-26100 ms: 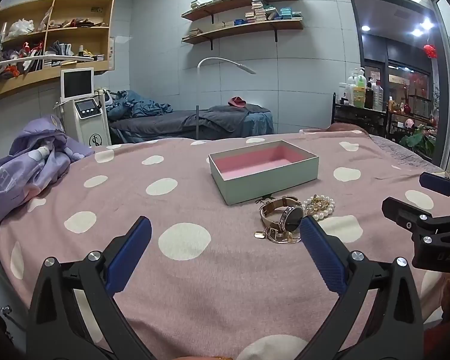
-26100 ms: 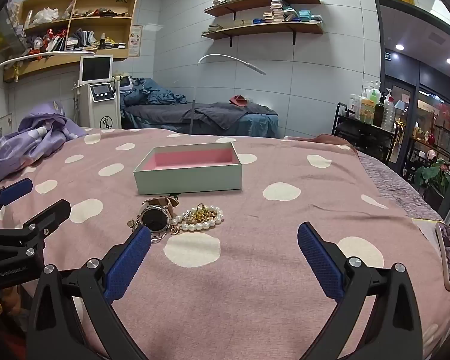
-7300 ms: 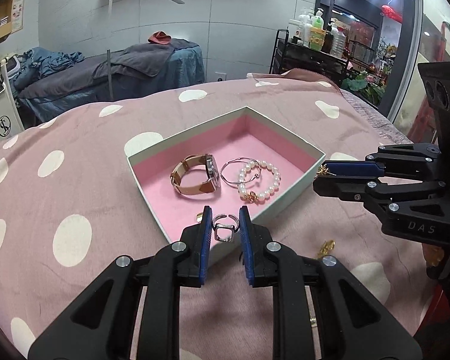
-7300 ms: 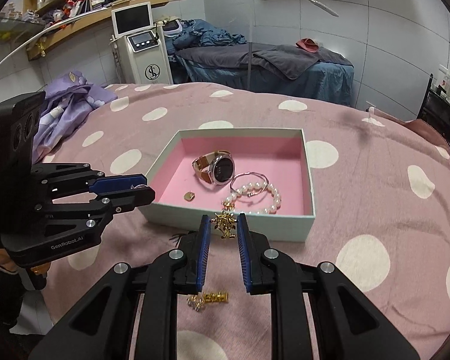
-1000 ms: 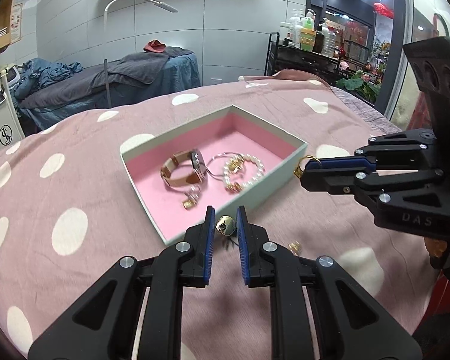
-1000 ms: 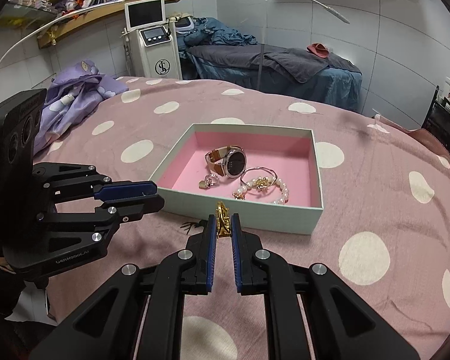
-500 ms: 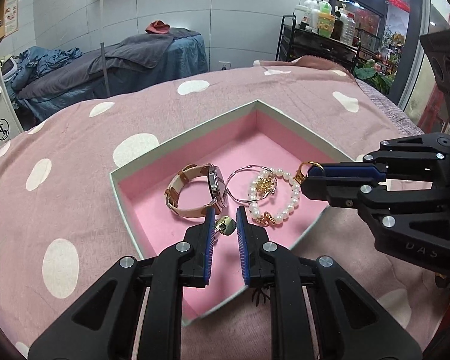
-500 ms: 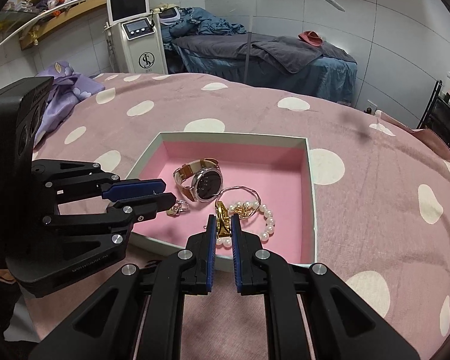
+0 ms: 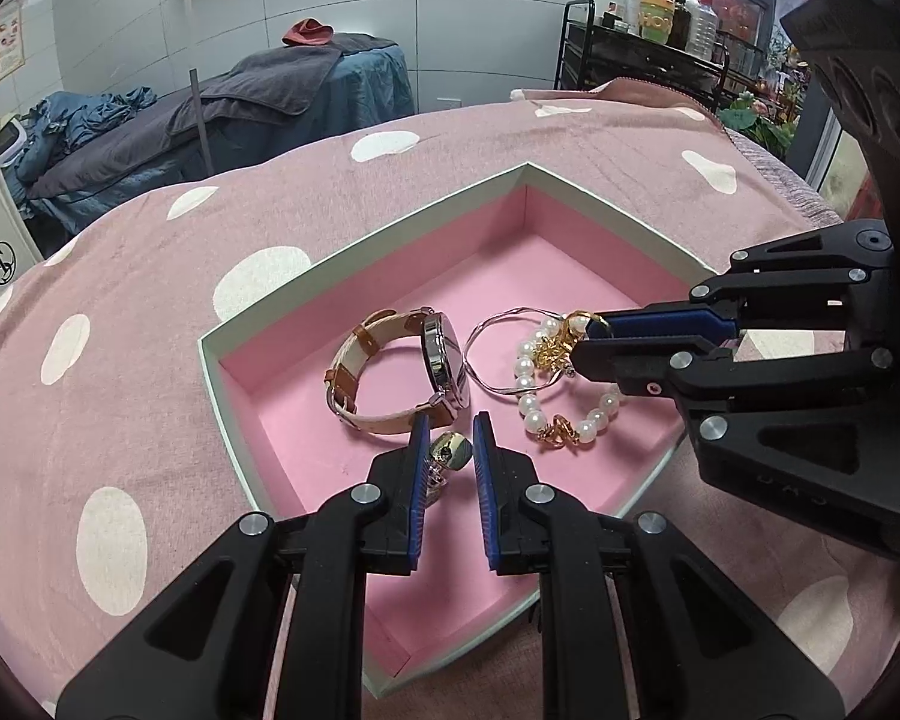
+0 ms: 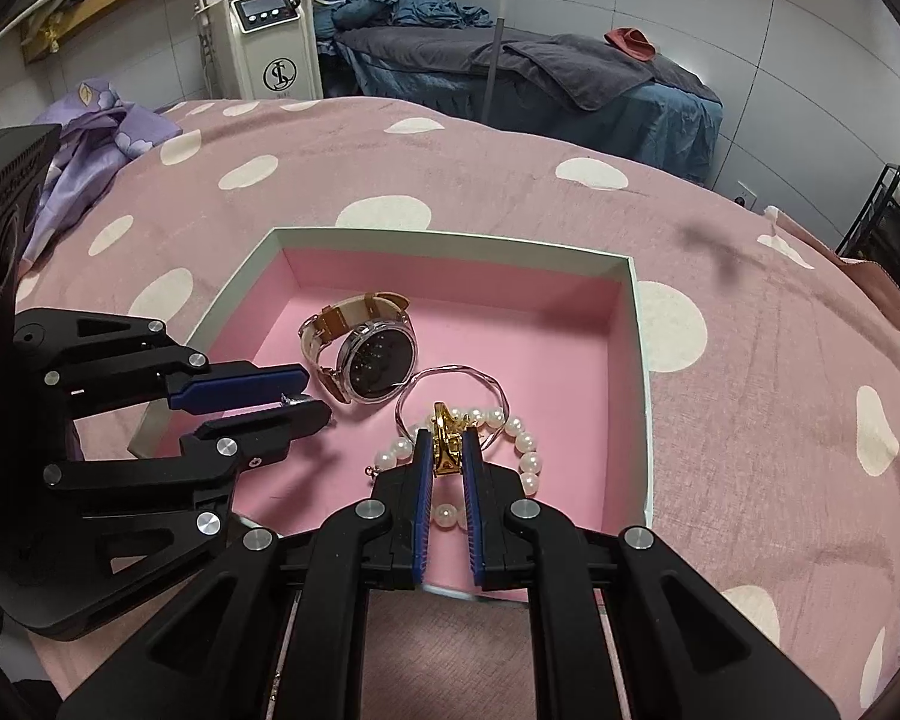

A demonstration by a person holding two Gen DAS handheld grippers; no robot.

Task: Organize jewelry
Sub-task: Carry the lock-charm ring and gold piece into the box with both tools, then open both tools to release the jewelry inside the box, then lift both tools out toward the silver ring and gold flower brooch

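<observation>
Closest in, the left gripper is pinched nearly shut on a small gold ring, blue pads pressing it from both sides, and it hangs low over the near end of the box. There is a bit of silver-coloured metal just under the ring, by the left pad, too small to make out. Over on the other side, the right gripper is clamped tight on a gold ornament, which stands up between the blue pads right above the pearl bracelet.

Both grippers point down into the same box, a pale green one with a pink lining, sitting open on the pink polka-dot blanket. Inside it, just beyond the left gripper, lies the watch on its side, tan strap looped and dark dial facing the right wrist camera. Next to it a thin silver bangle overlaps the pearl bracelet, with gold charms tangled among the beads. The far half of the box floor is bare pink.

Farther back, beyond the blanket, a massage bed under grey and blue covers, a white machine with a screen, a purple bundle of cloth on the left, and a black rack of bottles.
</observation>
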